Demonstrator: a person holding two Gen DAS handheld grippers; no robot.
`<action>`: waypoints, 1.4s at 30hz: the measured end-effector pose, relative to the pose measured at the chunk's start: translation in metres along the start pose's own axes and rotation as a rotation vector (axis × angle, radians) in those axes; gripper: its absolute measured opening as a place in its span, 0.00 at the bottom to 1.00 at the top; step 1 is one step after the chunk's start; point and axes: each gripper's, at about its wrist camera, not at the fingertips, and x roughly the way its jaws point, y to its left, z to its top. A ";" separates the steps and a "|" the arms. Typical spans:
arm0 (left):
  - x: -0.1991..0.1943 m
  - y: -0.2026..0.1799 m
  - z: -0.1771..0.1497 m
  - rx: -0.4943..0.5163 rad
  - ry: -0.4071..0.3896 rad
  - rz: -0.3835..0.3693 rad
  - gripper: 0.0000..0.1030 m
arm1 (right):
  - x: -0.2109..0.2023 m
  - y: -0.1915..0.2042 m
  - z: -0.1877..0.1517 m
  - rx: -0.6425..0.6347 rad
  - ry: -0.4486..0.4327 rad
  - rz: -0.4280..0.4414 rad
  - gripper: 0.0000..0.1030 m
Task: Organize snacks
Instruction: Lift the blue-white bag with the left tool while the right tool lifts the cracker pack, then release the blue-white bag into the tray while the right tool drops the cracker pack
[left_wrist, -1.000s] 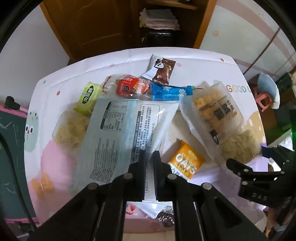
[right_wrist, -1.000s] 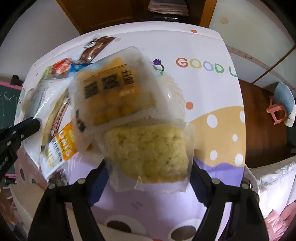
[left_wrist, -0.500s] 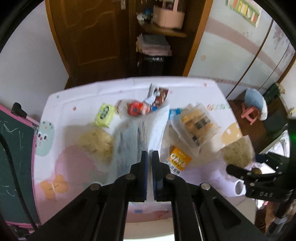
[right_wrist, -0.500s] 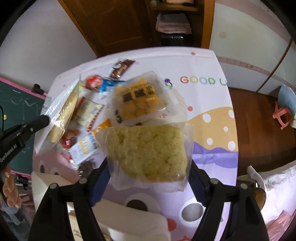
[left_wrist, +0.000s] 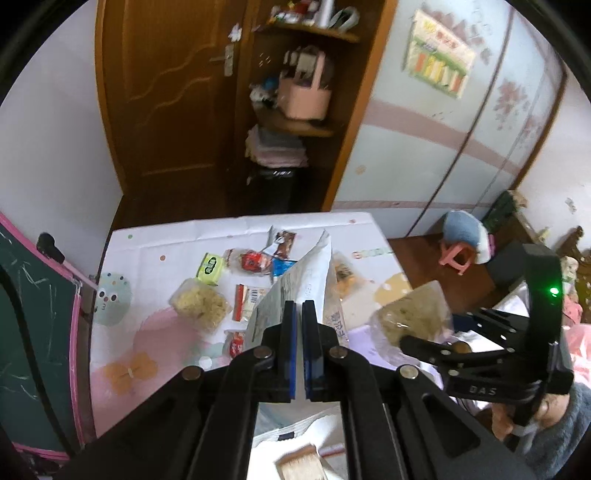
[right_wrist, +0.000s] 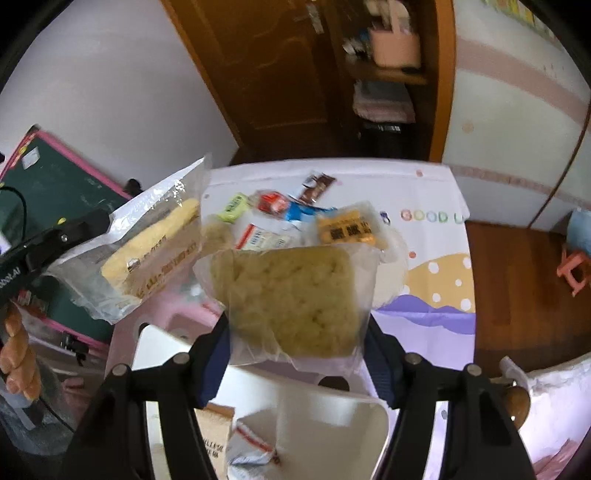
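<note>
- Left wrist view: left gripper (left_wrist: 298, 314) has its fingers pressed together on the edge of a large clear snack bag (left_wrist: 295, 291); the bag stands up edge-on above the table (left_wrist: 155, 251).
- Right wrist view: same bag (right_wrist: 147, 251) hangs at left from the left gripper's finger, clear of the table; pale yellow contents show through the film.
- Right gripper (right_wrist: 299, 354): fingers pinch a clear pack of puffed rice cake (right_wrist: 288, 295) by its two sides. Jaws have just been closing, with the pack between them. Pack is held up off the table.
- Below the right gripper: a white bin (right_wrist: 332, 410) with a packet lying inside.
- Loose on the table: green packet (right_wrist: 232, 207), red packet (right_wrist: 271, 202), brown packet (right_wrist: 316, 189), orange-yellow biscuit pack (right_wrist: 345, 230), second rice cake pack (left_wrist: 199, 304).
- A hand (right_wrist: 20, 354) grips the left tool at the frame's left edge.
</note>
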 end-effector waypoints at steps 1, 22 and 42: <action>-0.009 -0.003 -0.004 0.006 -0.007 -0.007 0.00 | -0.011 0.008 -0.005 -0.015 -0.016 0.005 0.63; -0.121 -0.021 -0.146 0.069 -0.075 -0.026 0.74 | -0.058 0.103 -0.138 -0.282 -0.077 -0.300 0.72; -0.077 0.000 -0.206 -0.027 -0.049 0.092 0.91 | -0.042 0.091 -0.188 -0.091 -0.011 -0.244 0.77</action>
